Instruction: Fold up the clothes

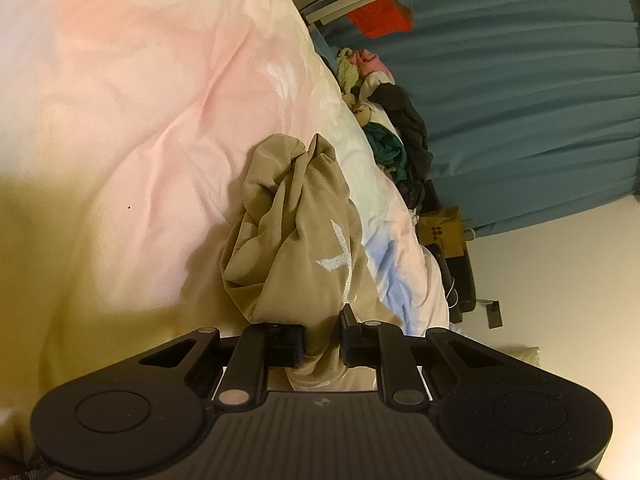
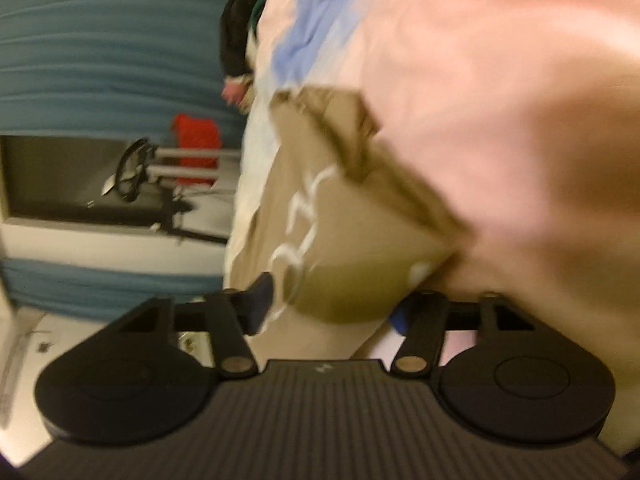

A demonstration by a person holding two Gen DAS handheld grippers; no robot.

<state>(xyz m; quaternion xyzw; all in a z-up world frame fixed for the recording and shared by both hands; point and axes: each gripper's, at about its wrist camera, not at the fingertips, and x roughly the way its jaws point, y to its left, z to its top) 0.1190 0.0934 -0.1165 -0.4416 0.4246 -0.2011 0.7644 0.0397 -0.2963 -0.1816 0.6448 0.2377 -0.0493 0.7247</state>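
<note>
A tan garment [image 1: 296, 232] with white embroidery lies bunched on a pink and white duvet [image 1: 140, 120]. My left gripper [image 1: 323, 336] is shut on a fold of this garment, with cloth pinched between the two black fingers. In the blurred right wrist view the same tan garment [image 2: 340, 232] with white lettering fills the middle, over the pink duvet [image 2: 500, 100]. My right gripper [image 2: 332, 304] is open, its fingers wide apart on either side of the tan cloth.
A pile of other clothes [image 1: 392, 128], black, green, pink and cream, sits at the duvet's far edge. Teal curtains [image 1: 520, 100] hang behind. A red cloth [image 1: 376, 12] hangs on a white rack. A cardboard box [image 1: 442, 232] stands beside the bed.
</note>
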